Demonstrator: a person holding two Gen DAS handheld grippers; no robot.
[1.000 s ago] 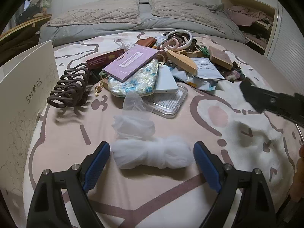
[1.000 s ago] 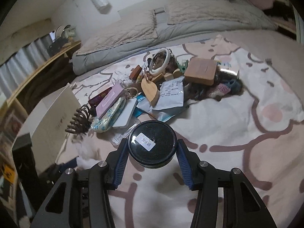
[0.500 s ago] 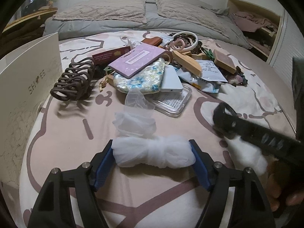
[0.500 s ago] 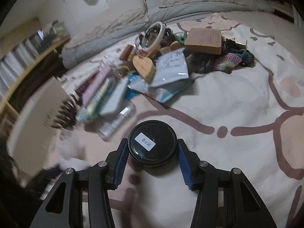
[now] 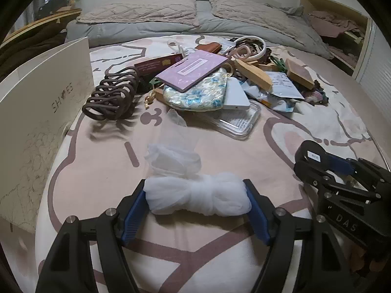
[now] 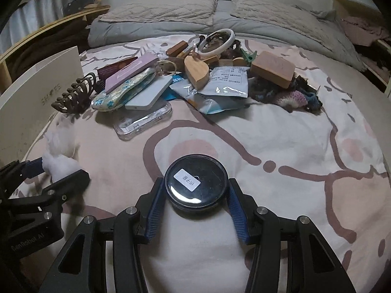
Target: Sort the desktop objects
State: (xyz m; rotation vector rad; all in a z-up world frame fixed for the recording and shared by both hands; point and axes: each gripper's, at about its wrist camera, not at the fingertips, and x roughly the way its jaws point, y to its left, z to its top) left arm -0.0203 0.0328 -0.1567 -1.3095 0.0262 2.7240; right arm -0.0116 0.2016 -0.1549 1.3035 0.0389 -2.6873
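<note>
My left gripper (image 5: pixel 196 201) is shut on a white mesh bundle (image 5: pixel 195 199) that rests low over the pink patterned bedspread (image 5: pixel 97 171). It also shows in the right wrist view (image 6: pixel 59 166). My right gripper (image 6: pixel 195 195) is shut on a round black tin (image 6: pixel 195 182) with a white label, just above the bedspread. That gripper and tin (image 5: pixel 311 152) appear at the right of the left wrist view. A pile of small objects lies beyond both grippers.
The pile holds a brown claw hair clip (image 5: pixel 112 95), a purple card (image 5: pixel 193 69), a floral pouch (image 5: pixel 195 95), a clear case (image 5: pixel 239 122), wooden blocks (image 6: pixel 272 68) and foil packets (image 6: pixel 220 85). A white shoe box (image 5: pixel 36 112) stands at the left. Pillows lie behind.
My left gripper has closed on the white mesh bundle. My right gripper with the tin has swung left and lower, close beside the left gripper.
</note>
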